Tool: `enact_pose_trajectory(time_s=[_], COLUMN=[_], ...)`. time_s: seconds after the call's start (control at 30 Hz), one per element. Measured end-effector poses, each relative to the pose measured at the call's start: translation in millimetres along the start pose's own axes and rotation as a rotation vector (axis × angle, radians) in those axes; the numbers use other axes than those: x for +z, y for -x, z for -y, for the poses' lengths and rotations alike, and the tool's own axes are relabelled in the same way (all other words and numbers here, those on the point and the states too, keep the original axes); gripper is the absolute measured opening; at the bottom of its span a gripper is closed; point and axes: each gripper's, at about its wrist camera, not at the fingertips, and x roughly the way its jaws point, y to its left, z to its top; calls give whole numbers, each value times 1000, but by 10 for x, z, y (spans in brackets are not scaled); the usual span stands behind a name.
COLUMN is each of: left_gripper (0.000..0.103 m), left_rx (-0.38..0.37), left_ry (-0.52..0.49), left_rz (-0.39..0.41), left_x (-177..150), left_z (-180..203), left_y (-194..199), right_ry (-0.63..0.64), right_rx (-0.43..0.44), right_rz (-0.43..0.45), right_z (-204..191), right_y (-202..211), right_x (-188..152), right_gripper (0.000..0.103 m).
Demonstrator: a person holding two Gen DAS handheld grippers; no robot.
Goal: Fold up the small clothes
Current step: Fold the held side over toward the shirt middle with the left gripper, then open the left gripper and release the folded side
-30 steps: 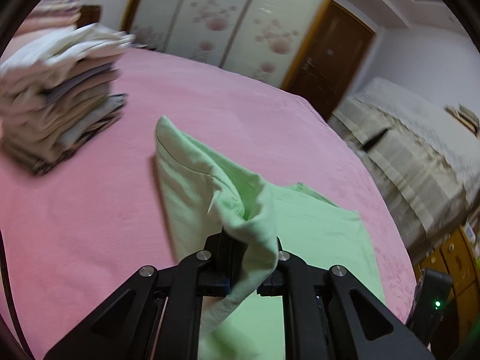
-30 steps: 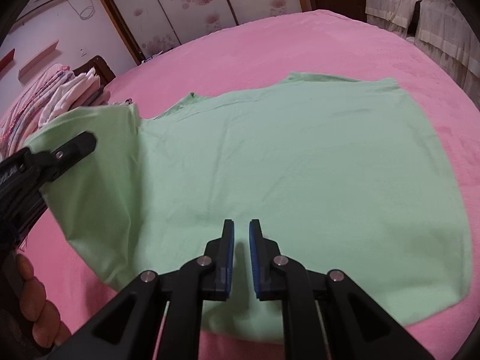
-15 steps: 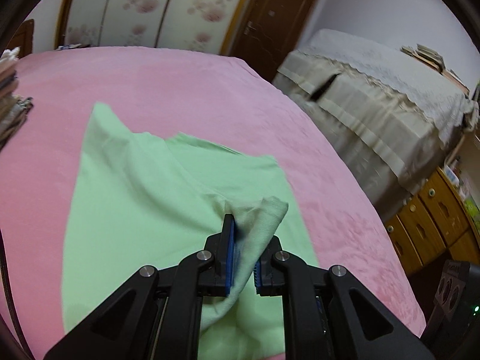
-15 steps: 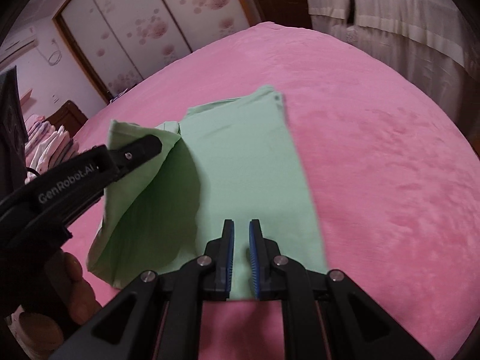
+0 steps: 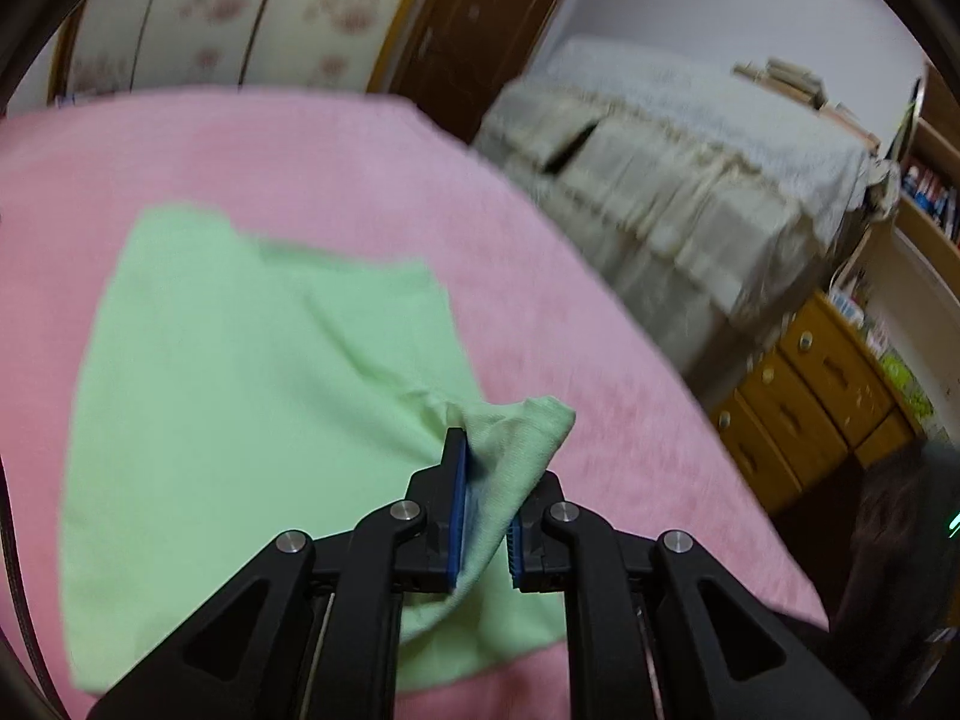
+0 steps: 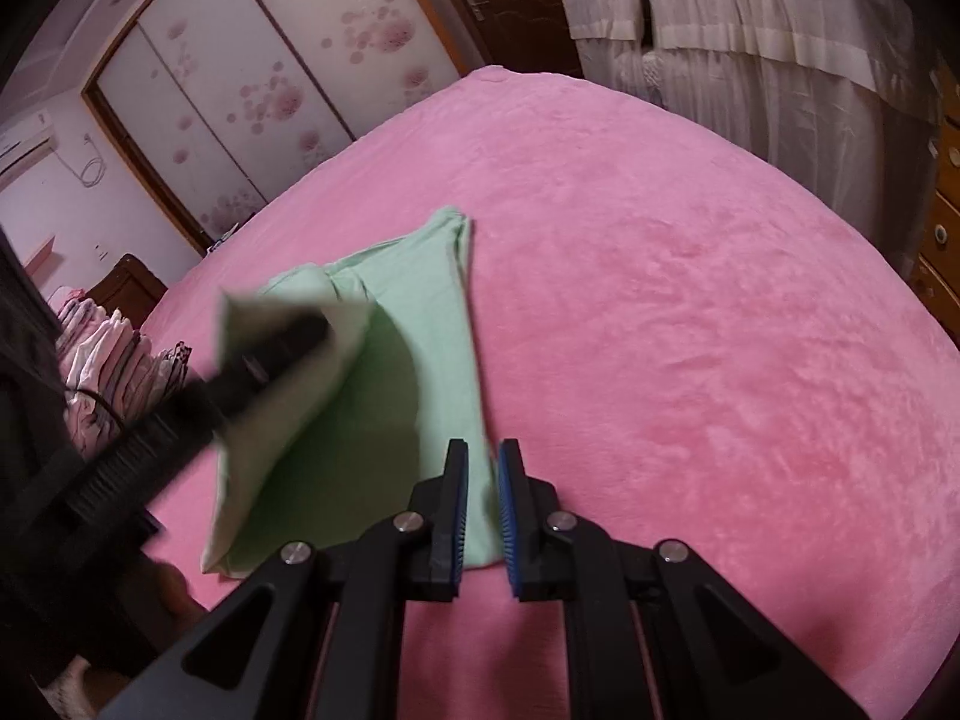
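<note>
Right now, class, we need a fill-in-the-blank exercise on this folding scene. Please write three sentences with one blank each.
1. The left claw pinches a fold of the ___ garment.
2. The garment lies on a ___ blanket.
3. The right claw holds ___ between its fingers.

Missing words: green; pink; nothing

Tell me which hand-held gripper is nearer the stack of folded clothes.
Left. The left hand-held gripper, holding the green cloth, is beside the folded stack. The right hand-held gripper hovers at the cloth's opposite edge, farther away.
</note>
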Motion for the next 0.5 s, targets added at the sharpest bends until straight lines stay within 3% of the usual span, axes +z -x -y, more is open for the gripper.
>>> enact_pose_trajectory(time_s=[0.1,0.33,0.5], left_gripper=[8,12,37], left_rx=[5,-4,-8], left_ry=[-10,-57,-98], left_rz=[-44,-61,-114], left_x=[-147,-225,-325], left_z=[-28,32,98], left_y=[-98,-105,-104], right_ry=[-7,-13,0], right_rx=[-10,-26,-47], right_rz=[-1,-11,-11], right_z=[68,146,148], right_y=[7,30,76], right_x=[-5,-38,-44], right_gripper=[10,10,10])
